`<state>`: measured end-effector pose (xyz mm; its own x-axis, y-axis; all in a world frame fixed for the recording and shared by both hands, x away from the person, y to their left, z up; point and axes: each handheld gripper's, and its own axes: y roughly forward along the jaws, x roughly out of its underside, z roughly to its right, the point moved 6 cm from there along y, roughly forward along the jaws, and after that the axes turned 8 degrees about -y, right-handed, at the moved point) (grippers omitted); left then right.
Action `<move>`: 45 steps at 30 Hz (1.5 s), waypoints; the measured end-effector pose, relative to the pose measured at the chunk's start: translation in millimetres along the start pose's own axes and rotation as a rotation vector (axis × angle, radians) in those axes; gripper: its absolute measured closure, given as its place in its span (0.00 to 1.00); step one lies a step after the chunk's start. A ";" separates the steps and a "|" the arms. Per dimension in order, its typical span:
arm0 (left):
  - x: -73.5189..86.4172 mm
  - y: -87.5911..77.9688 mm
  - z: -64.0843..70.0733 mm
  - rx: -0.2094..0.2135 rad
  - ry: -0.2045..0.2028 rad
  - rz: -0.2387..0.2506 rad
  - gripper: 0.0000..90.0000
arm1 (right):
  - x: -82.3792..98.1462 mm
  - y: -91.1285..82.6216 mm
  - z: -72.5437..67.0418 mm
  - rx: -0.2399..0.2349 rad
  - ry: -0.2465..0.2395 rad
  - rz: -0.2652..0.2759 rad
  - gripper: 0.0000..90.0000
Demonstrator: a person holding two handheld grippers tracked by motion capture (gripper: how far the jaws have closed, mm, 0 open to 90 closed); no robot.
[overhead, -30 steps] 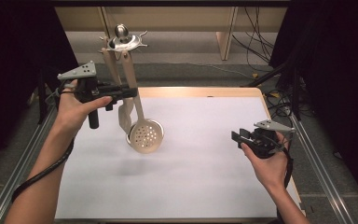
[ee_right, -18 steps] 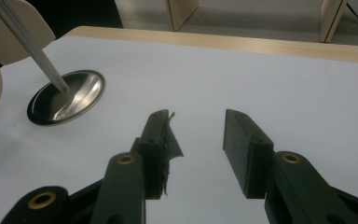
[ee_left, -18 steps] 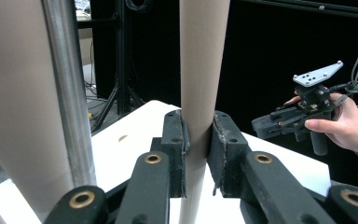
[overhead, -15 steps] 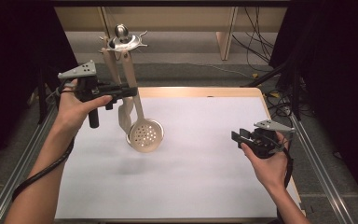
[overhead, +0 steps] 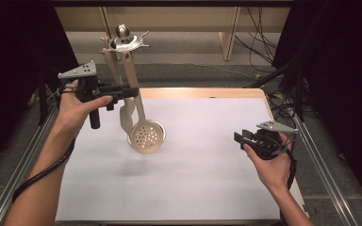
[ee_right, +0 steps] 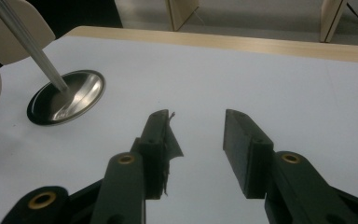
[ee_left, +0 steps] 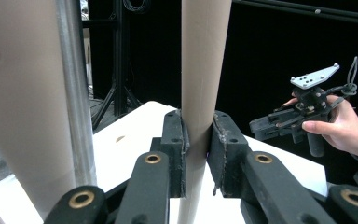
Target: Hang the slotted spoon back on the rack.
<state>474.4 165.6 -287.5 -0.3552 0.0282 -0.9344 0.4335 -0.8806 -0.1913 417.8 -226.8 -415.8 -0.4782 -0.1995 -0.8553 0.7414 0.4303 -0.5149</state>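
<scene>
Fingers (ee_left: 177, 140) of your left gripper (ee_left: 196, 140) clench the skimmer handle (ee_left: 200, 70); nothing's changed, right gripper (ee_right: 196, 140) released, lift next.

White table (overhead: 207, 188); cables (overhead: 259, 28) on floor beyond.

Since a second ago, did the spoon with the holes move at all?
No. The holey spoon sits at the same spot beside the utensil stand's pole, and the left gripper is clamped on its handle in the same place.
</scene>
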 end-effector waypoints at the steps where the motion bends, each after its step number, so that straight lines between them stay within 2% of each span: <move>1: 0.2 -0.1 -0.4 0.001 -0.002 0.003 0.85 | 0.2 -0.2 -1.8 -0.005 0.020 -0.003 0.68; 3: 0.3 -0.1 -0.8 0.002 -0.005 0.007 0.85 | 0.9 -1.4 -1.8 0.000 0.022 -0.018 0.68; 4: 0.5 -0.5 -1.6 0.001 -0.009 0.009 0.85 | 0.4 0.3 -1.5 -0.005 0.013 -0.001 0.68; 5: 0.6 -0.6 -2.5 0.002 -0.015 0.015 0.84 | 0.0 0.7 1.2 -0.001 -0.022 0.005 0.68; 6: 0.7 -0.8 -3.1 0.003 -0.021 0.019 0.84 | 0.3 0.7 1.9 0.005 -0.026 0.001 0.68; 7: 0.9 -1.1 -3.8 0.002 -0.024 0.020 0.84 | 0.2 1.1 1.5 0.000 -0.022 0.004 0.68; 8: 1.0 -1.5 -4.6 0.002 -0.026 0.021 0.84 | 0.5 1.1 -0.8 -0.001 0.011 0.002 0.68; 26: 1.7 -2.6 -11.8 -0.011 -0.078 0.050 0.81 | 1.3 0.7 -1.7 -0.005 0.022 -0.007 0.68; 29: 1.7 -2.7 -12.5 -0.016 -0.085 0.052 0.81 | 1.2 0.8 -0.9 -0.001 0.015 -0.001 0.69; 31: 1.8 -2.8 -12.8 -0.020 -0.088 0.054 0.81 | 0.7 0.2 2.7 0.011 -0.024 0.001 0.69; 38: 3.3 -2.2 -13.4 -0.031 -0.118 0.065 0.80 | 1.3 0.5 2.3 0.008 -0.021 0.000 0.68; 39: 3.5 -2.0 -13.5 -0.036 -0.116 0.065 0.79 | 1.7 1.4 0.5 -0.007 -0.006 -0.002 0.68; 44: 3.1 -2.3 -14.3 -0.068 -0.102 0.064 0.79 | 1.4 1.0 -0.1 -0.010 -0.003 0.001 0.68; 45: 3.0 -2.3 -14.5 -0.072 -0.103 0.065 0.79 | 1.3 -0.3 2.3 0.008 -0.024 0.000 0.68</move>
<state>484.4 174.6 -294.2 -0.4058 -0.0793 -0.9105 0.5149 -0.8429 -0.1560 418.1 -229.2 -416.9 -0.4670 -0.2207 -0.8563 0.7449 0.4236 -0.5155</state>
